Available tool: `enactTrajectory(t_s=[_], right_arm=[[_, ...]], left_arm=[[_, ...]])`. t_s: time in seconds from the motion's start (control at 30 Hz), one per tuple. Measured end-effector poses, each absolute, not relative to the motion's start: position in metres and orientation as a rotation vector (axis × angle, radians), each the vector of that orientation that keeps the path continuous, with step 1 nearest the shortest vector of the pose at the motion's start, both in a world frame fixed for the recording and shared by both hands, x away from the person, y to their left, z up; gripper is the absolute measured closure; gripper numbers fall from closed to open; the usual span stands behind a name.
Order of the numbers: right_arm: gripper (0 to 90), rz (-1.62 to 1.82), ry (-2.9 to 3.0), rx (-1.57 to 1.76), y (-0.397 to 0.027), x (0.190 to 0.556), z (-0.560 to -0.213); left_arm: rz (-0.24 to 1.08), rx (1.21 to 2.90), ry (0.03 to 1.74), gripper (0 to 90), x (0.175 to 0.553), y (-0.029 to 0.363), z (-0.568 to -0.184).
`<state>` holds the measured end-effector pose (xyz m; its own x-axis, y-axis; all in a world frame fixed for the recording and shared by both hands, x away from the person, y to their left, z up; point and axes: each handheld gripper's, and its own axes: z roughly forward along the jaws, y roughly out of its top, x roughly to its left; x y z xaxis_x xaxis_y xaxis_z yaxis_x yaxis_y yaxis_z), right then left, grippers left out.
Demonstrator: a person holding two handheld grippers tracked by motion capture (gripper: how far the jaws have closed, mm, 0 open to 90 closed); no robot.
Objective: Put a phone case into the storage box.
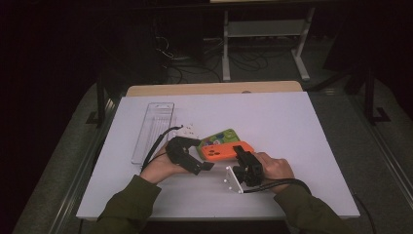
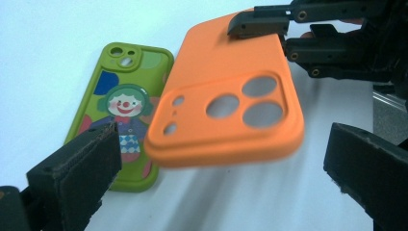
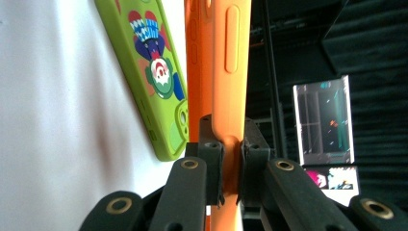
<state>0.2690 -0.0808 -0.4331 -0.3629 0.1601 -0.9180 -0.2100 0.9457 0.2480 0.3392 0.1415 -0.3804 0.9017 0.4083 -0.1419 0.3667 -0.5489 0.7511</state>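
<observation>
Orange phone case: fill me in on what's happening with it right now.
A person holds a gripper in each hand over the white table. The right gripper is shut on one end of the orange phone case, lifting it off the surface. The left gripper is open, its fingers either side of the case's camera end without touching. A green clown case lies flat beside it.

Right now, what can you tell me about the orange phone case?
The orange phone case looks like soft, matte rubber, with rounded corners. Its raised camera block has three big round holes and some smaller ones, and one long edge carries a slim button bump. It is empty, lifted clear of the white table and tilted. The right gripper pinches one end of it between shut jaws. The left gripper waits open near the camera end, not touching. Beside it, flat on the table, lies a green clown case.
</observation>
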Motion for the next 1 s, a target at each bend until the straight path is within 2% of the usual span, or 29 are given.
enactTrajectory(t_s=[1.0], right_arm=[[81.8, 0.71, 2.076, 0.451, -0.105, 0.292, -0.412]], left_arm=[[0.097, 2.191, 0.607, 0.0, 0.343, 0.147, -0.381]])
